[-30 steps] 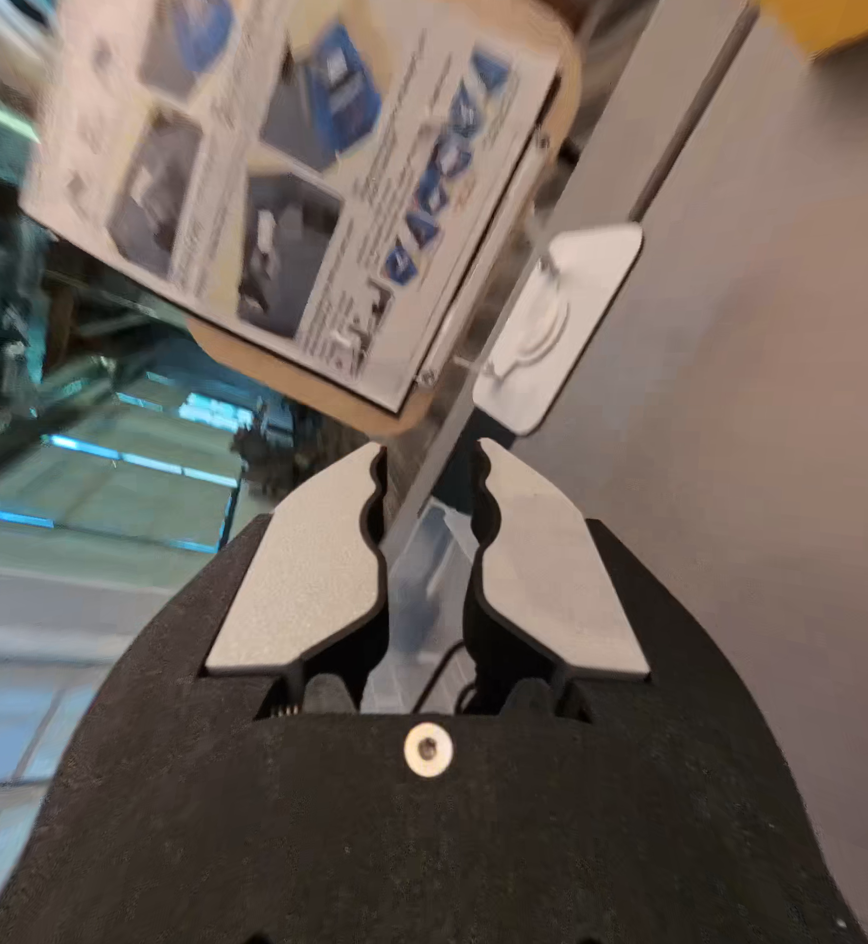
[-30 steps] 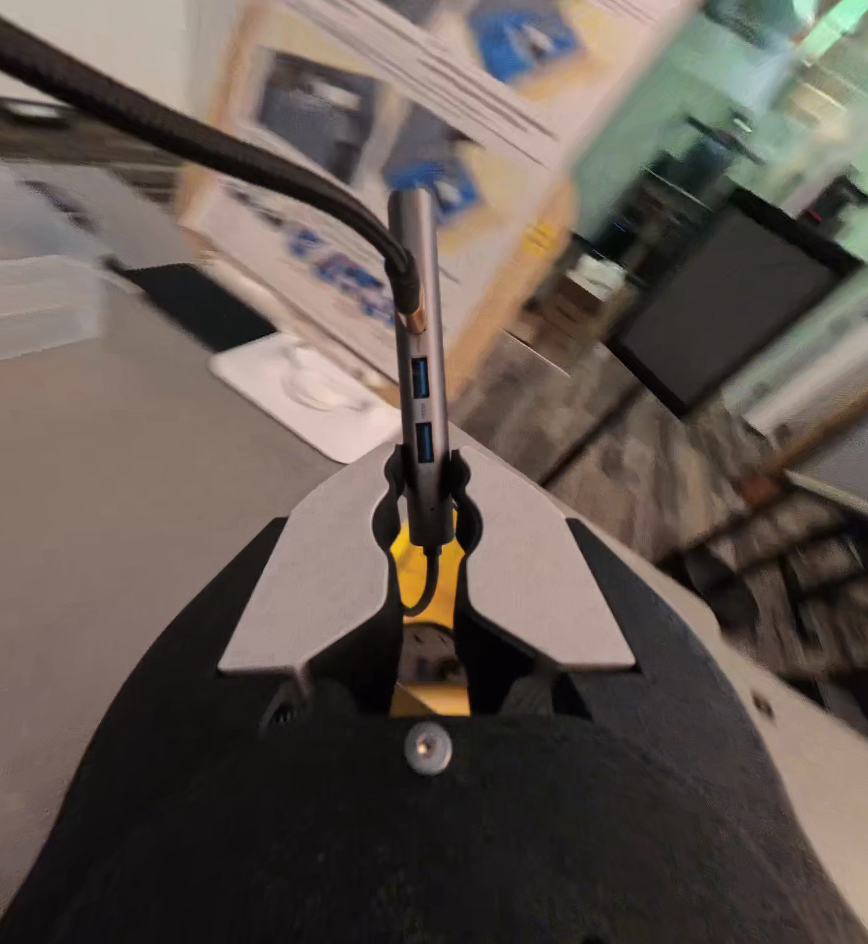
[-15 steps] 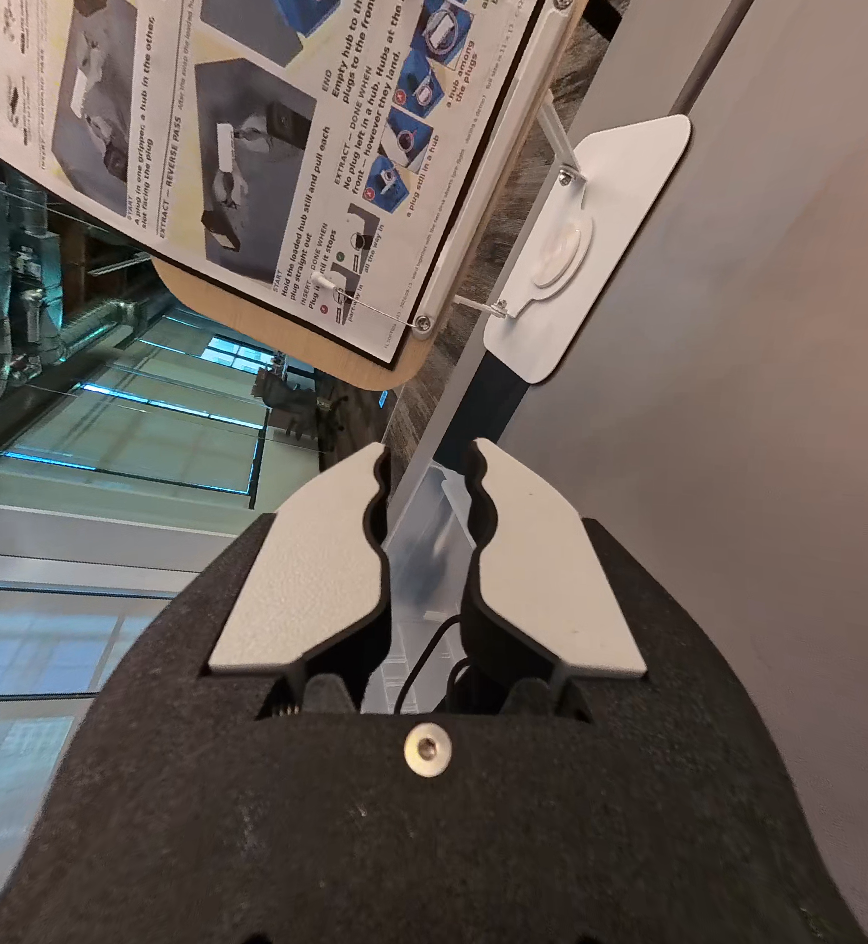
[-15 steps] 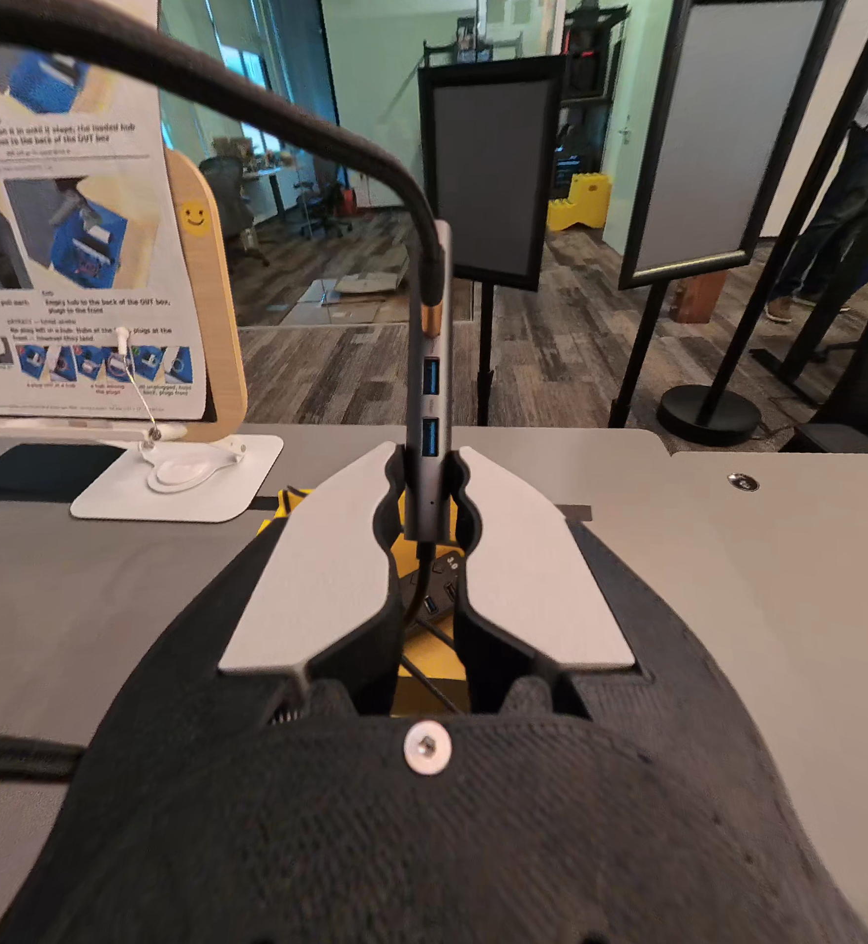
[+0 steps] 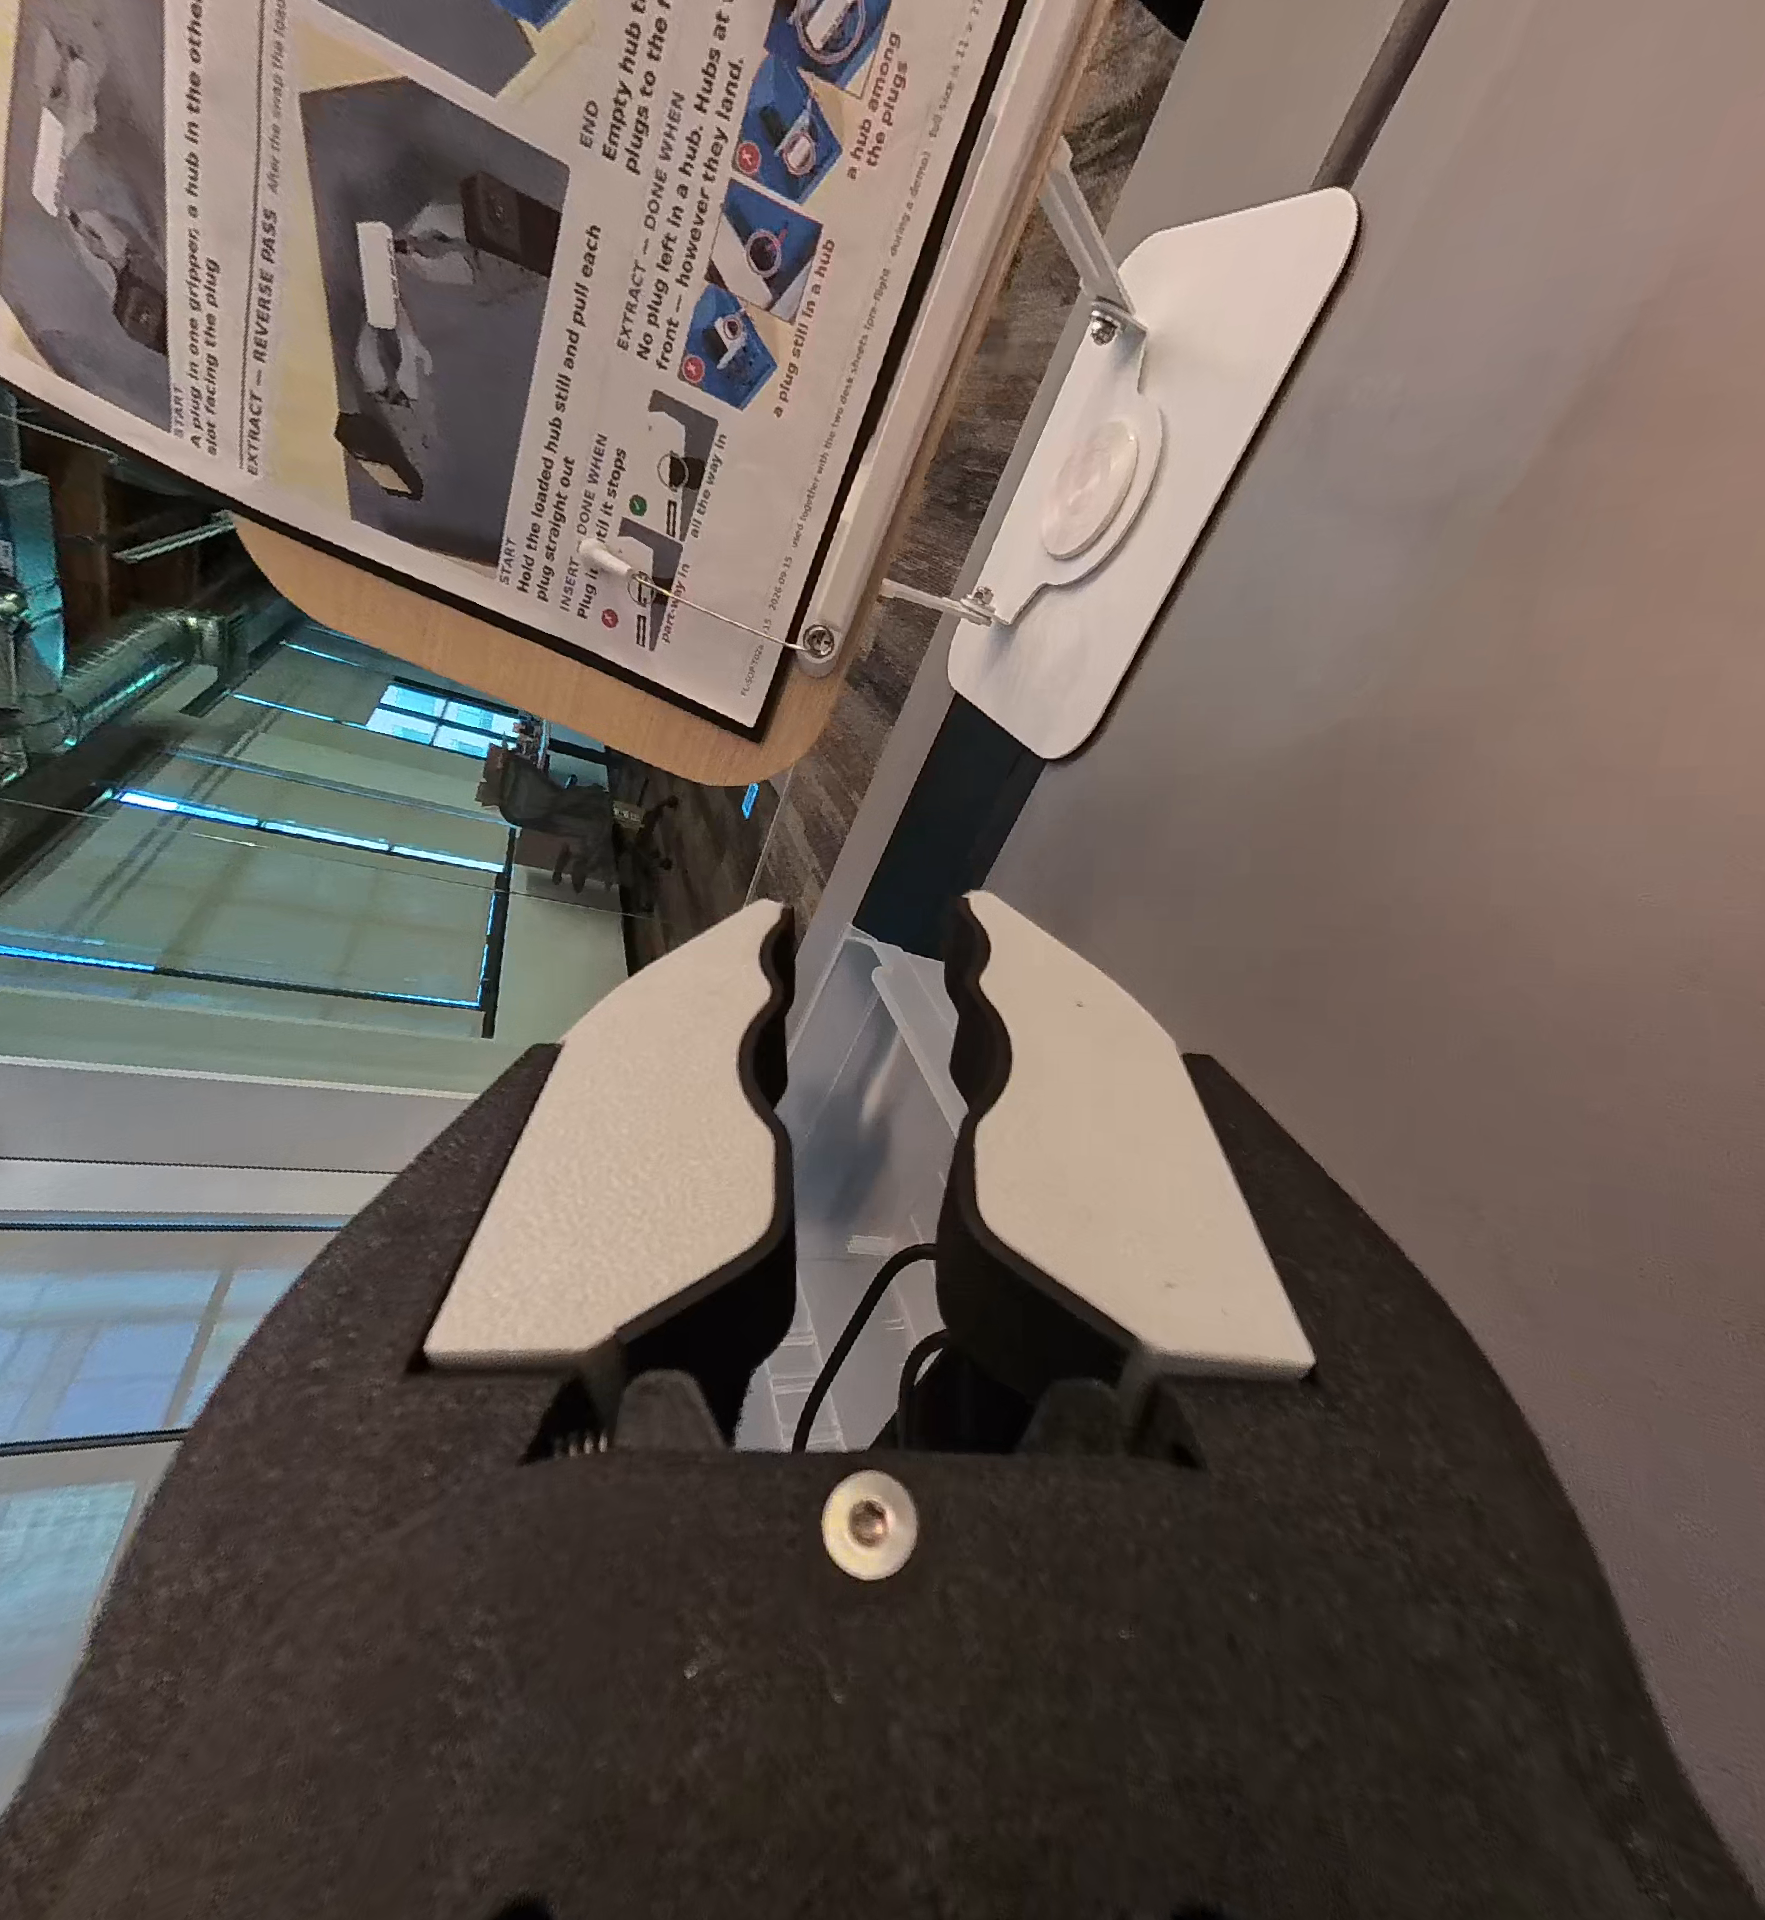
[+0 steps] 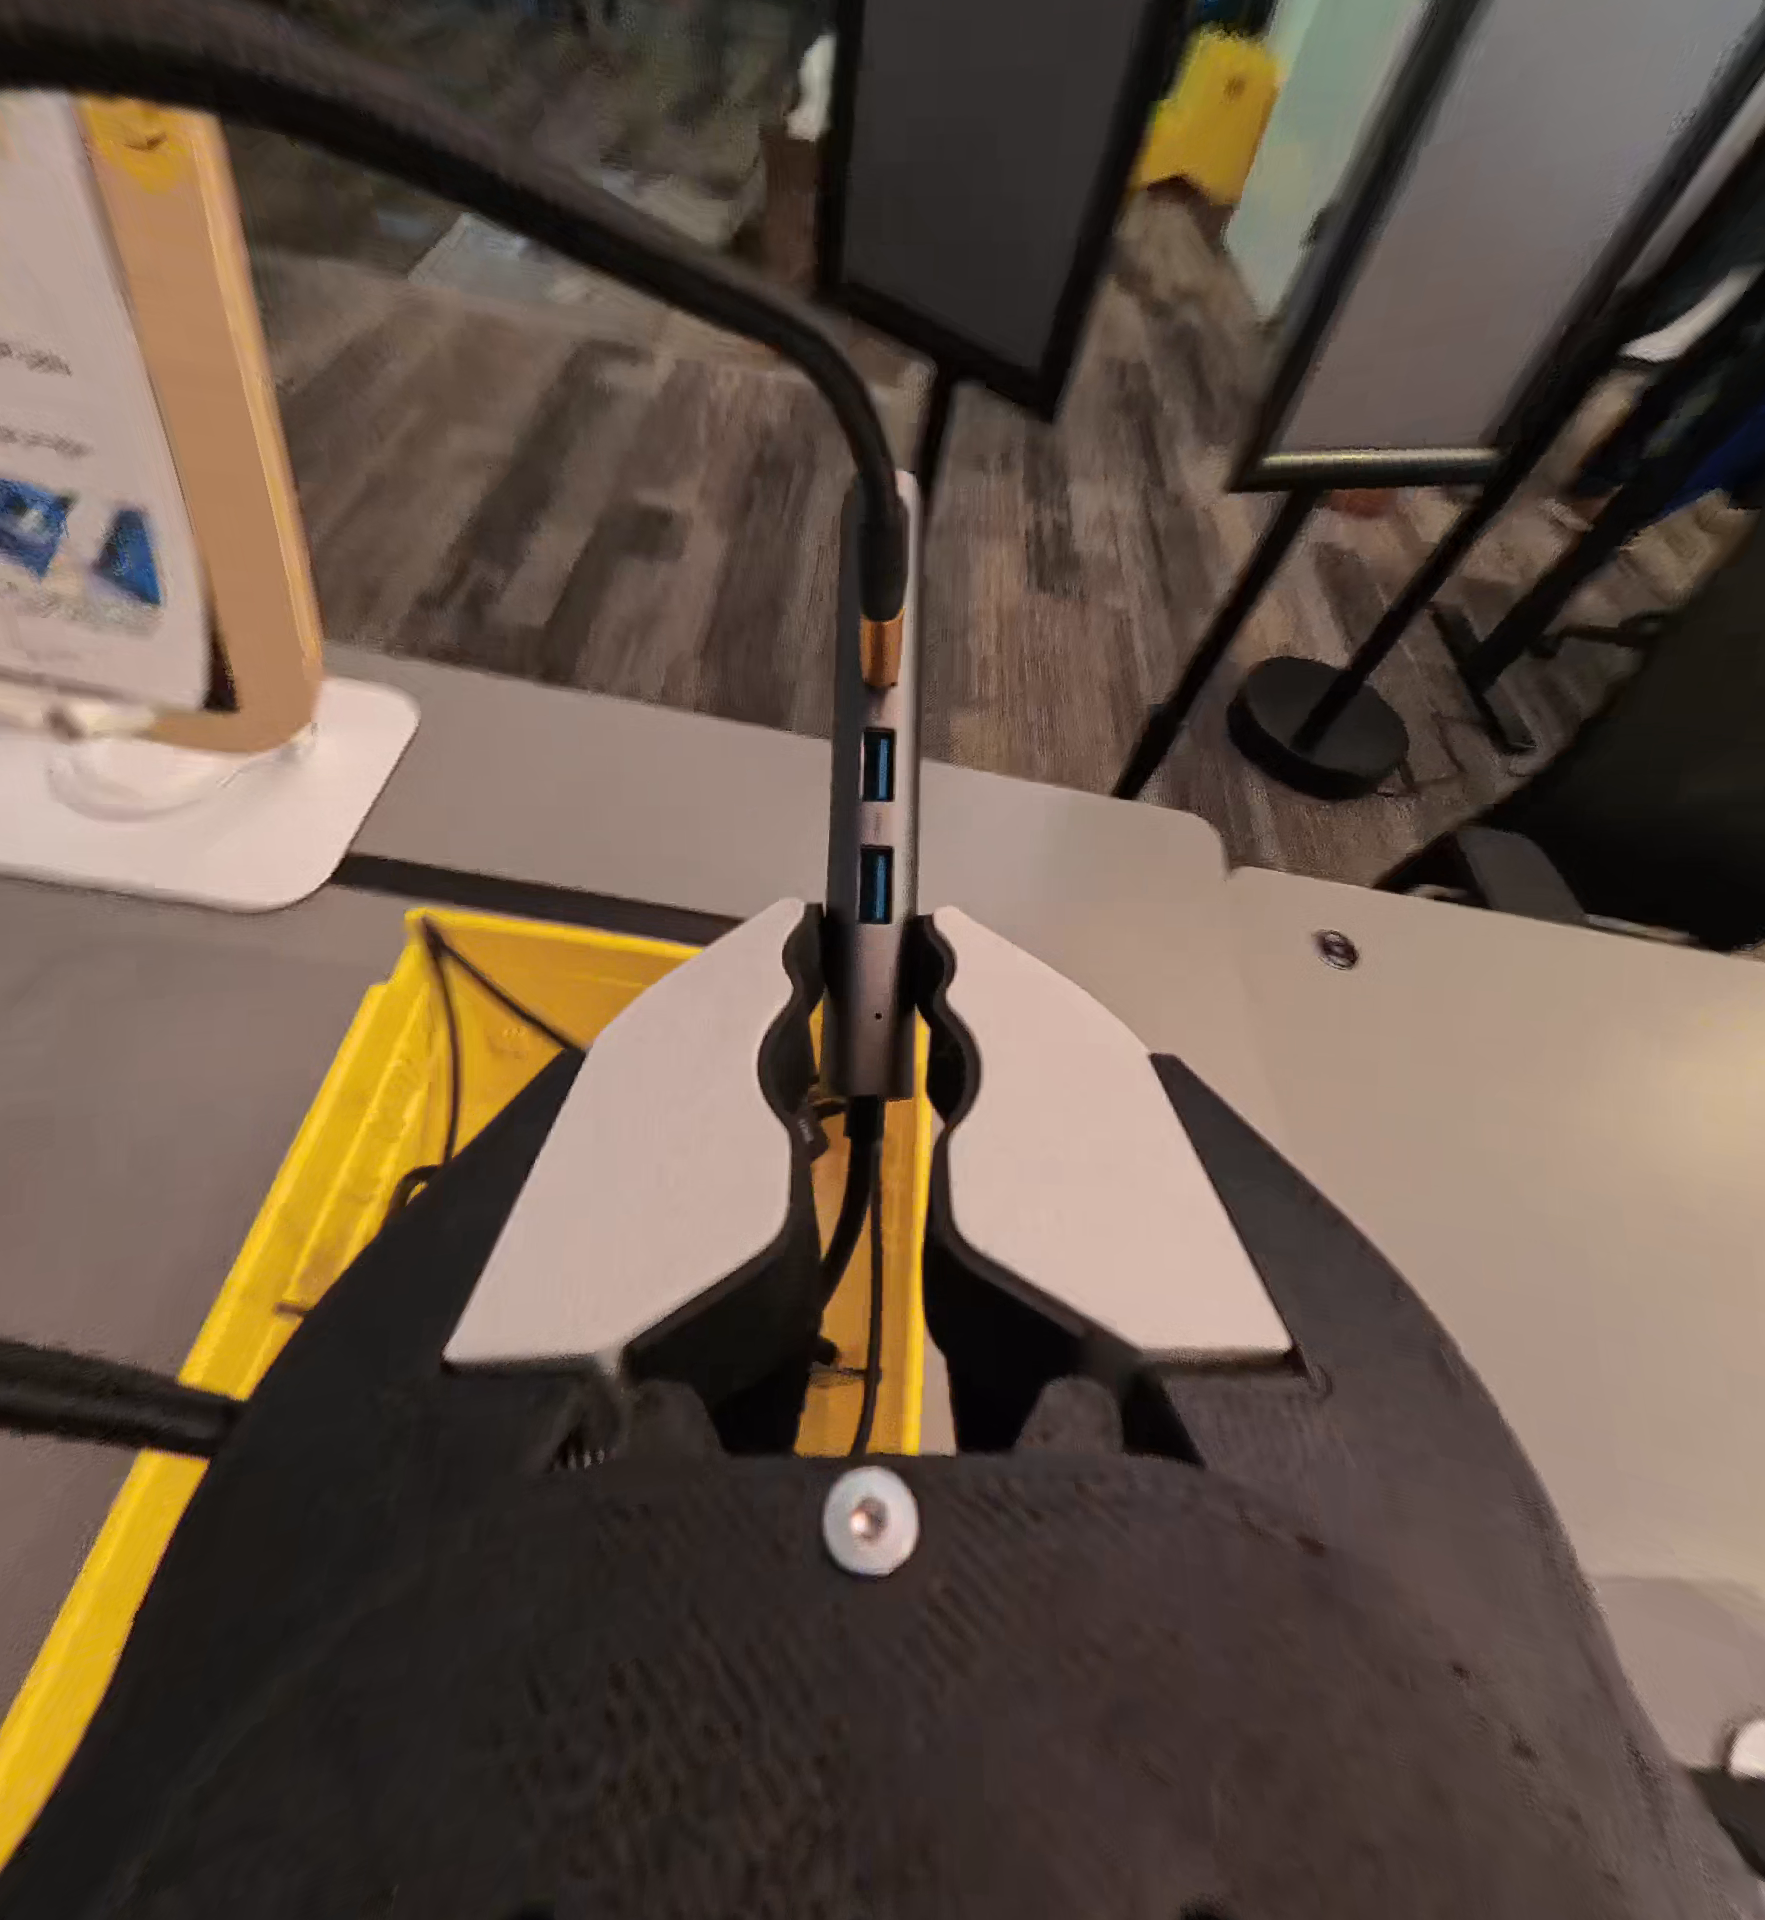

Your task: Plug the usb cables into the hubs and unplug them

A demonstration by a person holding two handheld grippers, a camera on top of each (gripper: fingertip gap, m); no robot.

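Right tool (image 6: 867,914): clamping a slim grey hub (image 6: 873,831) upright between its tips, two blue ports facing the camera. A thick black braided cable (image 6: 545,197) is sitting plugged in near the hub's top, arching away left. Yellow bin (image 6: 358,1122) with thin black wires is lying just below on the grey worktop (image 6: 1480,1143).

Left tool (image 5: 867,925): standing slightly parted, gripping nothing, tilted sideways over a clear container (image 5: 857,1091). An instruction board (image 5: 504,312) on a white stand base (image 5: 1169,457) is resting on the worktop. Wood-plank floor and black sign stands are showing beyond.
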